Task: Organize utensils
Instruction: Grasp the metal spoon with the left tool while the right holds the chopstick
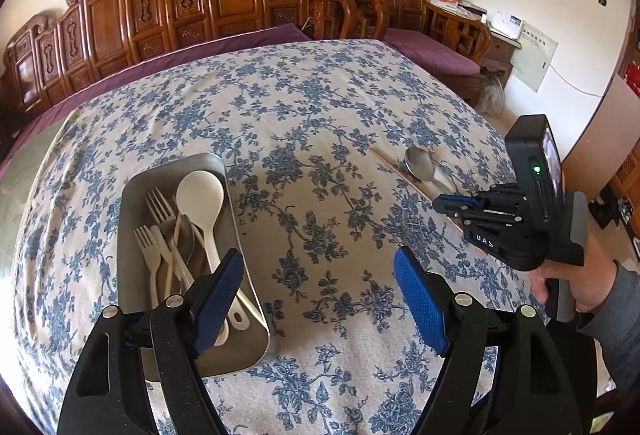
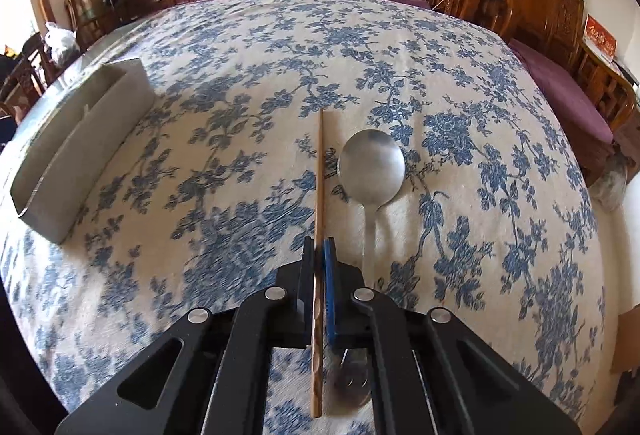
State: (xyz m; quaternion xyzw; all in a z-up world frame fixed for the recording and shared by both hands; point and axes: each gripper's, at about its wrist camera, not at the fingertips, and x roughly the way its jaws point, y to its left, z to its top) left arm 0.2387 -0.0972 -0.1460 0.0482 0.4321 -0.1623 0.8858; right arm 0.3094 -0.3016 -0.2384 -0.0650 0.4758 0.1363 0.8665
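While most of the cutlery already lies in the metal tray [image 1: 132, 203], two pieces are left out on the floral tablecloth [image 1: 320, 123], which covers the whole table.

Tray: rectangular, steel-grey, just ahead and left of the left gripper [image 1: 320, 299]. Holds a white serving spoon [image 1: 200, 191], pale forks [image 1: 154, 223] and other handles, all lying lengthwise, probably so that long pieces fit. From the right gripper [image 2: 319, 255] it sits well away to the left.

Left gripper: jaws wide apart, nothing between them, hovering over bare cloth beside the tray's near corner. Idle, by the look of it.

Right gripper: jaws together, clamped on a wooden chopstick [image 2: 319, 171] near its thicker, patterned end. The stick runs straight ahead out of the jaws, its thin tip resting on or just above the cloth; I cannot tell which. Gripping the thick end likely gives the pads more to bite.

Metal spoon [image 2: 371, 167]: just right of the chopstick, bowl up, apart from it, untouched. Likely next for the tray.
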